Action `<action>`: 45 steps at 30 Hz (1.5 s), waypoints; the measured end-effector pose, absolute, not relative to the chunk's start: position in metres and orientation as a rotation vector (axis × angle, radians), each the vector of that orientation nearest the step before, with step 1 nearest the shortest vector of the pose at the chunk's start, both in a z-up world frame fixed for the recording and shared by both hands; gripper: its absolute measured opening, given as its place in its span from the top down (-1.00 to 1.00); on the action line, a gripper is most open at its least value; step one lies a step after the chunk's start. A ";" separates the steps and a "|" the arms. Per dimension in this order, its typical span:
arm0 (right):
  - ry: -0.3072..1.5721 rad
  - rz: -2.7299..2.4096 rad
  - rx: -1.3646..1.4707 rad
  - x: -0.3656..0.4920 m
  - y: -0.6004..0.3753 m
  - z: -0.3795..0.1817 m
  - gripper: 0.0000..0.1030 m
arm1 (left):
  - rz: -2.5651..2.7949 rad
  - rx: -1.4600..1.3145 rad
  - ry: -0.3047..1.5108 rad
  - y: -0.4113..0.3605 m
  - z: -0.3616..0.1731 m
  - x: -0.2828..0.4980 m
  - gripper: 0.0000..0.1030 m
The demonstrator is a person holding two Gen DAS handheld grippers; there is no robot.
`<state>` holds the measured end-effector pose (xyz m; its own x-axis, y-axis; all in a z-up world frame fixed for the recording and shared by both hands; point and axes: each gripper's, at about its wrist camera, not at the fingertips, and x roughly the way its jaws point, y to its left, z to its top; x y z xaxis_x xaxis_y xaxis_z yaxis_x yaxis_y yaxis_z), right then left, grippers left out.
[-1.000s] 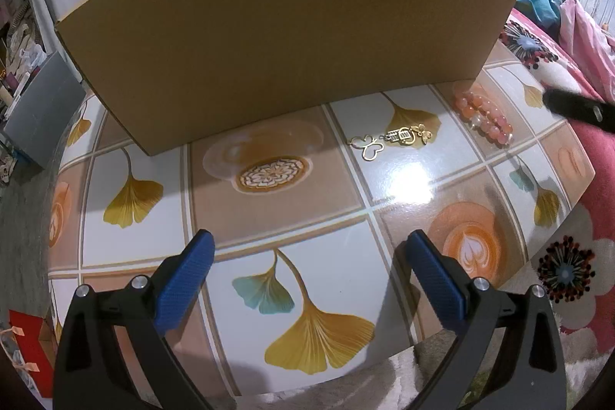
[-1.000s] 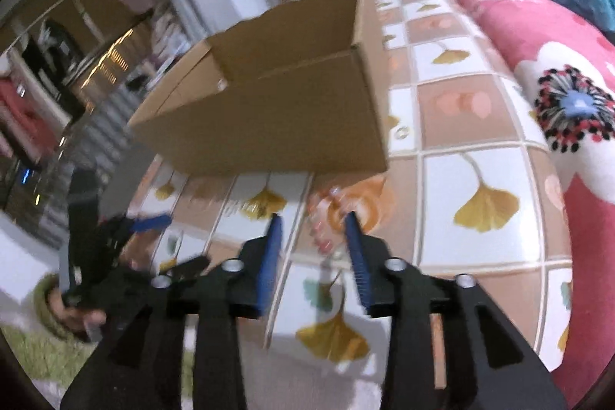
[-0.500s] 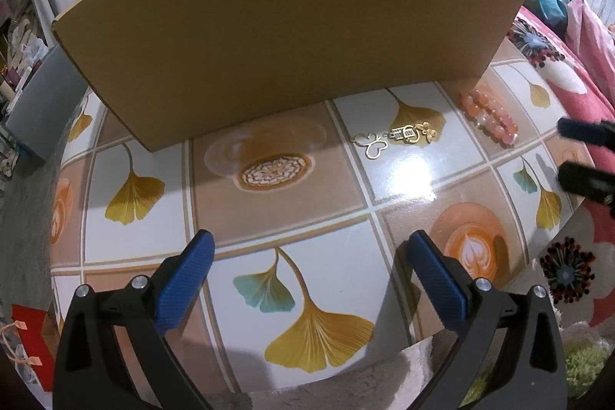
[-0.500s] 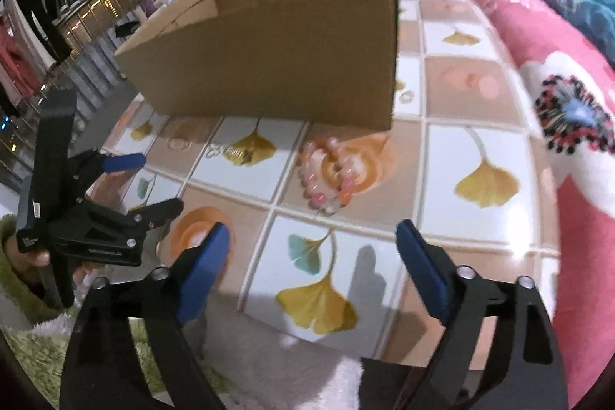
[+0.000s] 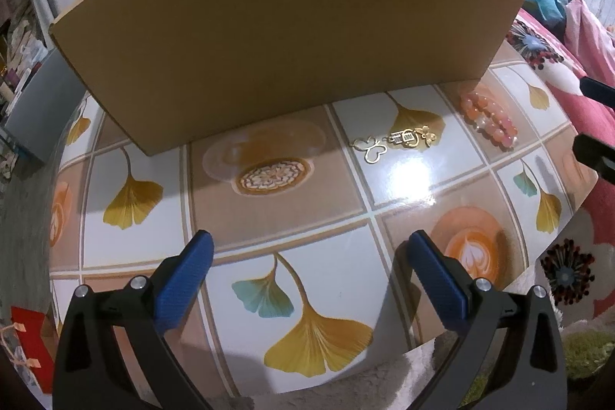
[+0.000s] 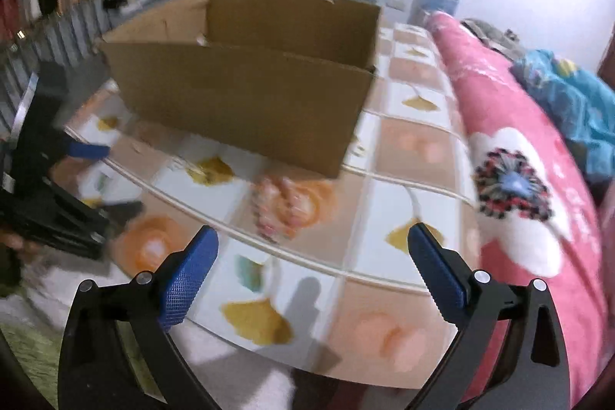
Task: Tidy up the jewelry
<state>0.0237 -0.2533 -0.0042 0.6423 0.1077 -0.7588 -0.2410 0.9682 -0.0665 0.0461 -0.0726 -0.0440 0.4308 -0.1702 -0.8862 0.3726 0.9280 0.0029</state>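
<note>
My right gripper point(image 6: 312, 250) is opening, nothing between its jaws (bracelet point(image 6: 277, 210) lies ahead, beside the box point(image 6: 246, 102)); my left gripper point(image 5: 309, 260) gapes empty.

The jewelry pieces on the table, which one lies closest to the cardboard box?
The pink beaded bracelet, by the cardboard box's right corner. The gold butterfly charm and the gold pendant lie farther out on the tiles.

Right view blurs the pink bead bracelet point(image 6: 282, 208).
</note>
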 end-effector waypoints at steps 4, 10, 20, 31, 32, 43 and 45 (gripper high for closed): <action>0.858 0.305 -0.021 0.029 -0.246 -0.004 -0.84 | -0.370 0.192 1.020 -0.068 -0.035 0.047 -0.66; 0.863 0.340 0.025 0.034 -0.224 -0.011 -0.48 | -0.480 0.134 0.975 -0.063 -0.021 0.051 -0.06; 0.927 0.390 0.051 0.043 -0.199 -0.031 0.06 | -0.579 0.206 0.976 -0.078 -0.027 0.055 0.38; 0.940 0.390 0.058 0.050 -0.205 -0.035 0.06 | -0.628 0.250 1.000 -0.095 -0.033 0.080 0.48; 0.941 0.389 0.060 0.051 -0.206 -0.035 0.07 | -0.629 0.252 1.000 -0.095 -0.032 0.081 0.48; 0.937 0.389 0.067 0.051 -0.211 -0.033 0.11 | -0.605 0.348 0.975 -0.106 -0.034 0.080 0.62; 0.934 0.386 0.068 0.049 -0.213 -0.034 0.12 | -0.607 0.346 0.976 -0.106 -0.033 0.080 0.63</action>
